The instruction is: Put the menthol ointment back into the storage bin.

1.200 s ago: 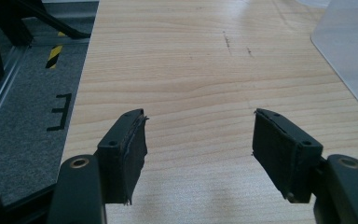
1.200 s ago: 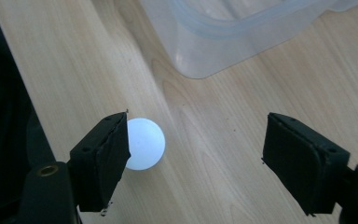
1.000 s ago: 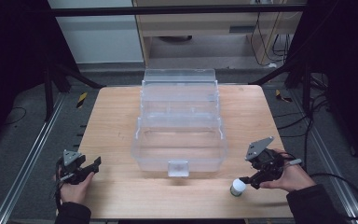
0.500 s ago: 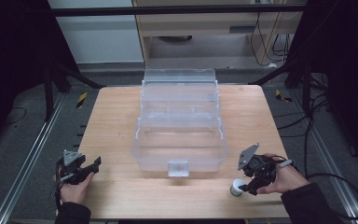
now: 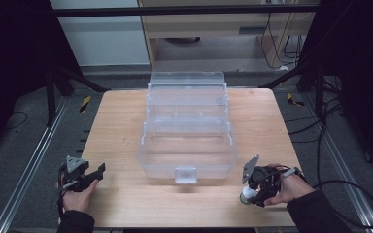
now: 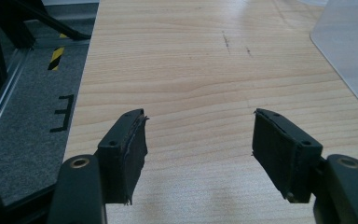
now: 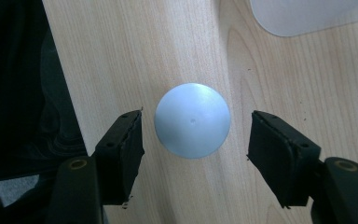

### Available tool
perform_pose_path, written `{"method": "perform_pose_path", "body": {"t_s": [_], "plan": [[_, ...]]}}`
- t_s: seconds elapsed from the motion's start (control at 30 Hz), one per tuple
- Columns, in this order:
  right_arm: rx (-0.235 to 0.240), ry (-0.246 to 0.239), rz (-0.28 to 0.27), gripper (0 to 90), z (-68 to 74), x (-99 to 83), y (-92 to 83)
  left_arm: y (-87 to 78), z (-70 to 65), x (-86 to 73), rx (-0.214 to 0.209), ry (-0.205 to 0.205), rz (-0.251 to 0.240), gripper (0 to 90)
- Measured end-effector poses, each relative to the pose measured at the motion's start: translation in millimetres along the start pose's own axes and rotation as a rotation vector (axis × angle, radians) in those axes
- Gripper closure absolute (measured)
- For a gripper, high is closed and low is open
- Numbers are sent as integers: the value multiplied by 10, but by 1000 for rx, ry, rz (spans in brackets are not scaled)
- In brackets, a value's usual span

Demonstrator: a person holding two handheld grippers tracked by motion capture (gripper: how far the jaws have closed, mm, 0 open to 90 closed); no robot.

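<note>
On the wooden counter (image 5: 121, 121) a small white round-topped bottle (image 5: 247, 194) stands upright near the front edge, at about five o'clock from the clear plastic organiser box (image 5: 187, 126) that sits open in the middle. The right hand-held gripper (image 5: 255, 190) points down over the bottle; in the right gripper view its two black jaws flank the pale cap (image 7: 192, 120) at nine and three o'clock, a gap of bare wood showing on each side, so the pads are not pressing it. Those jaws have just been closing, with the bottle between them. The left hand-held gripper (image 5: 91, 174) rests at about seven o'clock from the box, well apart from it, jaws spread wide over bare wood (image 6: 200, 93) with nothing between them
</note>
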State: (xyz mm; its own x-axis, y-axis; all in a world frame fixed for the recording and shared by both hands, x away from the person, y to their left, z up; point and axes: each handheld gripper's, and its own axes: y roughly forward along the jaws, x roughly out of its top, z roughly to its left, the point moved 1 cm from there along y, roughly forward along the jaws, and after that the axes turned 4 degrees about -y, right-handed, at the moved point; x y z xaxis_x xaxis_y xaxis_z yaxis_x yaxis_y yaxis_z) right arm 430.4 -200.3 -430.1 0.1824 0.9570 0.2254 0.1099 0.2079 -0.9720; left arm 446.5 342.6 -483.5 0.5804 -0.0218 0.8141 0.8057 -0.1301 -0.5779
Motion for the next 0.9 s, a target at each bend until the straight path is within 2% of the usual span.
{"method": "perform_pose_path", "body": {"t_s": [0.17, 0.47, 0.9], "plan": [[10, -24, 22, 373, -6, 24, 71, 1, 3, -2, 0, -1, 2, 347], [32, -29, 53, 404, -11, 39, 179, 1, 2, -1, 0, 0, 4, 348], [51, -26, 71, 490, -28, 60, 206, 12, 3, -5, 1, 3, 10, 348]]}}
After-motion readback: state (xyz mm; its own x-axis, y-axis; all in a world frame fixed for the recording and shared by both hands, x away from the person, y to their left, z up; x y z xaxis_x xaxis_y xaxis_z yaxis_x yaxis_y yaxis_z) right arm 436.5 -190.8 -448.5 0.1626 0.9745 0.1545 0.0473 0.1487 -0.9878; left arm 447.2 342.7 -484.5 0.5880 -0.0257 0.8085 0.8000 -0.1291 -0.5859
